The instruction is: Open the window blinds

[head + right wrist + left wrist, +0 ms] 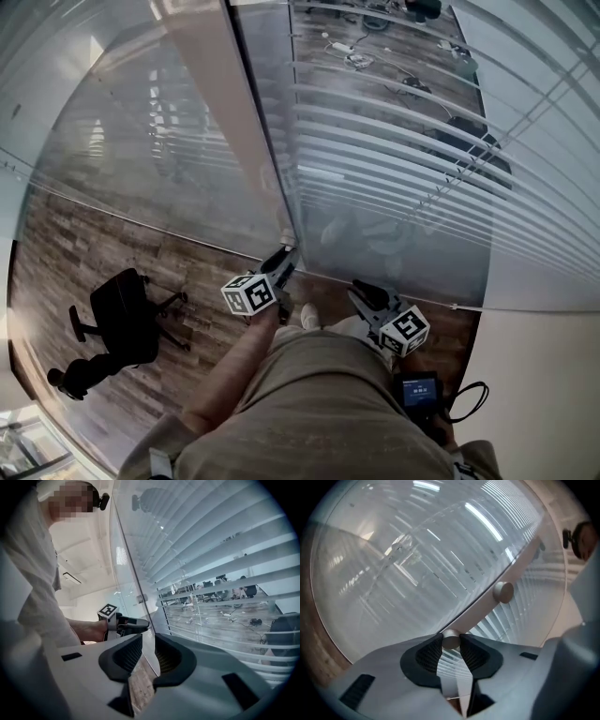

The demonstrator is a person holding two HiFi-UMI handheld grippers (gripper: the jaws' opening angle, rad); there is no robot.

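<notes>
Window blinds point(403, 141) hang just ahead. The left gripper point(450, 641) clamps a silver knob point(451, 639) on the frame point(483, 612) edge (second knob point(503, 592) beyond it). The right gripper point(148, 644), narrowly parted, hangs empty in open air.

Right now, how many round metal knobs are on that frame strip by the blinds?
2. One knob sits between the left gripper's jaws; the other knob is further up the same frame strip. More may lie out of view.
</notes>
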